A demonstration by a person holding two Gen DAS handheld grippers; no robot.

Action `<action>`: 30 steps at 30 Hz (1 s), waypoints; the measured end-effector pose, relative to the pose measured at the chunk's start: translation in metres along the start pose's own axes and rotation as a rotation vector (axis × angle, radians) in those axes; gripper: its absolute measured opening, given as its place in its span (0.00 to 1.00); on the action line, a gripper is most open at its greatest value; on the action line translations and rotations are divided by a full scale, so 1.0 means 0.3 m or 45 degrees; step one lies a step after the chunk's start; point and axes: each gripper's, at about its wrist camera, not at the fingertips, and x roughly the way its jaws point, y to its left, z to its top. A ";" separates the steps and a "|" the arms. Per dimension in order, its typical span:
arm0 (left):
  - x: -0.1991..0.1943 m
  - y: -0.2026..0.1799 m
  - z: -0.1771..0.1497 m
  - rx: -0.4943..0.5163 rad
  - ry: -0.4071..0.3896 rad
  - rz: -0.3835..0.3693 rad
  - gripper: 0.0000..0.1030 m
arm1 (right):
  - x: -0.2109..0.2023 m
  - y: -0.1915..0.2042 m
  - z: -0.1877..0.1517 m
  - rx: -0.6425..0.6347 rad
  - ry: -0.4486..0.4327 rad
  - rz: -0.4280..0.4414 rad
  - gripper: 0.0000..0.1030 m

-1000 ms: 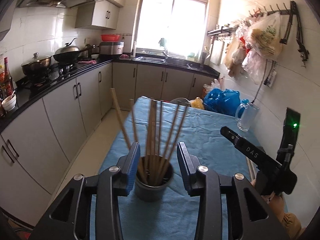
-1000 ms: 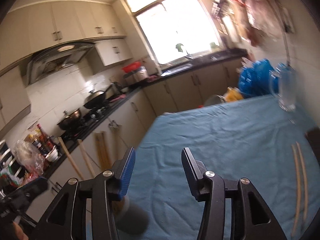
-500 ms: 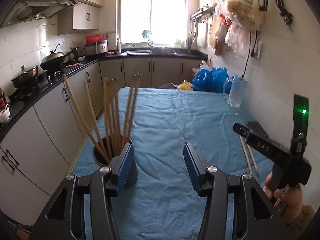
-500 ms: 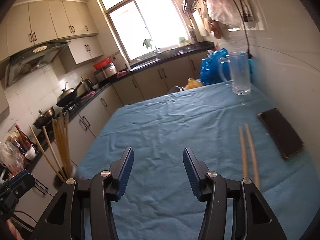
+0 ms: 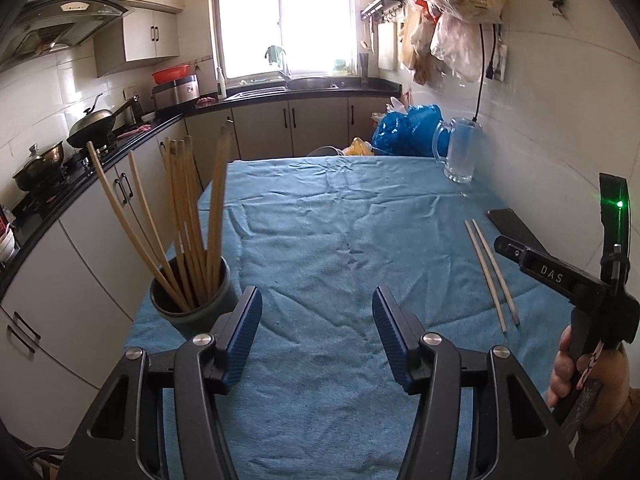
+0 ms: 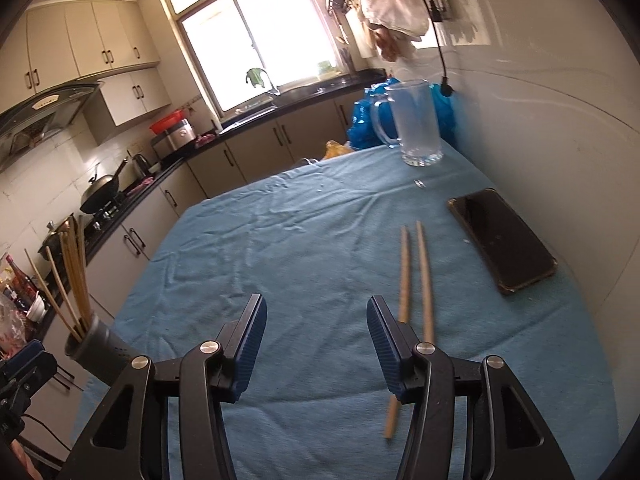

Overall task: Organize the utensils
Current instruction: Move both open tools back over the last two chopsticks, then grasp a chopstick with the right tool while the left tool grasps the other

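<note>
Now | step: we had both jaws spread, empty; left gripper just widening beside the chopstick holder | next: we judged the right gripper must straddle the loose chopsticks.

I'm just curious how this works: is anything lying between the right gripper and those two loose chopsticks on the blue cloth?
Nothing visible. The right gripper has open, empty jaws, and the two chopsticks lie on bare blue cloth just past its right finger. The phone and glass mug sit off to the side and farther back.
</note>
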 end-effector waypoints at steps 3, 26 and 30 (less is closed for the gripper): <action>0.012 -0.014 -0.004 0.013 0.012 -0.006 0.55 | 0.001 -0.042 -0.003 0.016 0.013 -0.023 0.55; 0.192 -0.179 -0.091 0.079 0.228 -0.154 0.56 | 0.216 -0.236 -0.013 -0.064 0.304 -0.140 0.36; 0.234 -0.201 -0.079 0.044 0.267 -0.205 0.56 | 0.282 -0.218 0.008 -0.124 0.341 -0.207 0.33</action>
